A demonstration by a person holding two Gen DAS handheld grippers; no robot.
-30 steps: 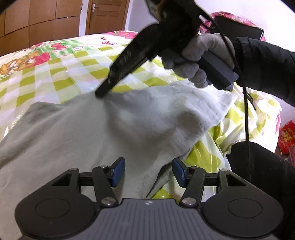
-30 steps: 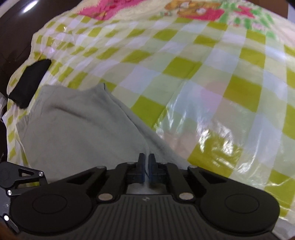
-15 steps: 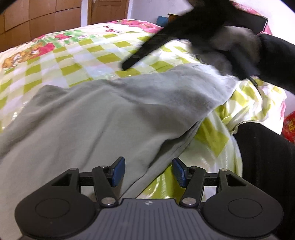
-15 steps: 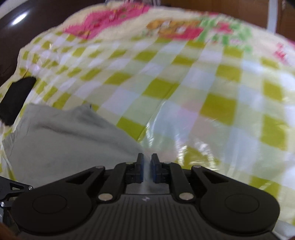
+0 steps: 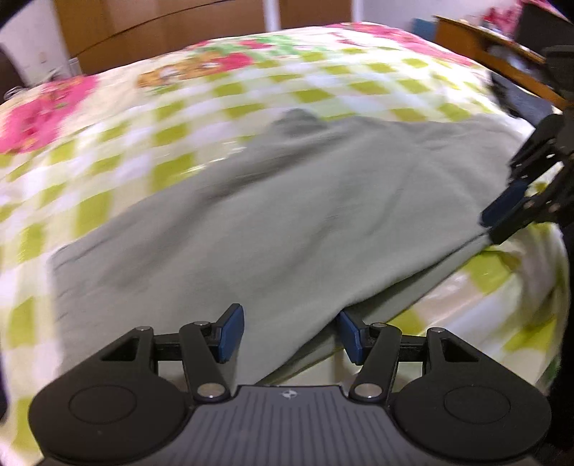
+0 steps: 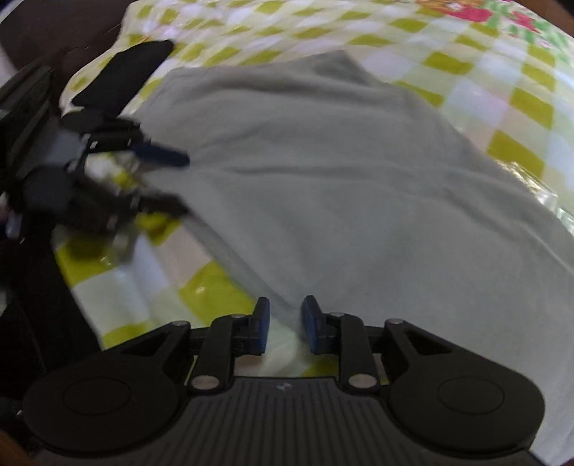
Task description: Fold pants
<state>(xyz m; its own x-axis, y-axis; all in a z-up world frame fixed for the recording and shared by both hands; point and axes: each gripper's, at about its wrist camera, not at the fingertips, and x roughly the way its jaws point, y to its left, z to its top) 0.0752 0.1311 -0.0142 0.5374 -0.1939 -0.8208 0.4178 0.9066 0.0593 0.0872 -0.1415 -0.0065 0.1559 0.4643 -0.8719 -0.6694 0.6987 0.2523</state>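
Observation:
The grey pants (image 5: pixel 305 215) lie folded flat on the checked bedspread (image 5: pixel 179 118); they also fill the right wrist view (image 6: pixel 340 172). My left gripper (image 5: pixel 290 333) is open at the pants' near edge, holding nothing. It also shows blurred in the right wrist view (image 6: pixel 172 182). My right gripper (image 6: pixel 285 324) is open with the pants' edge between its pads, not clamped. It shows in the left wrist view (image 5: pixel 502 222) at the pants' right edge.
A black item (image 6: pixel 122 79) lies on the bed's far corner beyond the pants. A wooden table (image 5: pixel 484 46) stands to the right of the bed and wooden cabinets (image 5: pixel 161 32) behind it. The bed edge drops off near me.
My right gripper has opened and let go of the pants' edge, which it carried across and laid down. The pants now lie flat. My left gripper stayed open.

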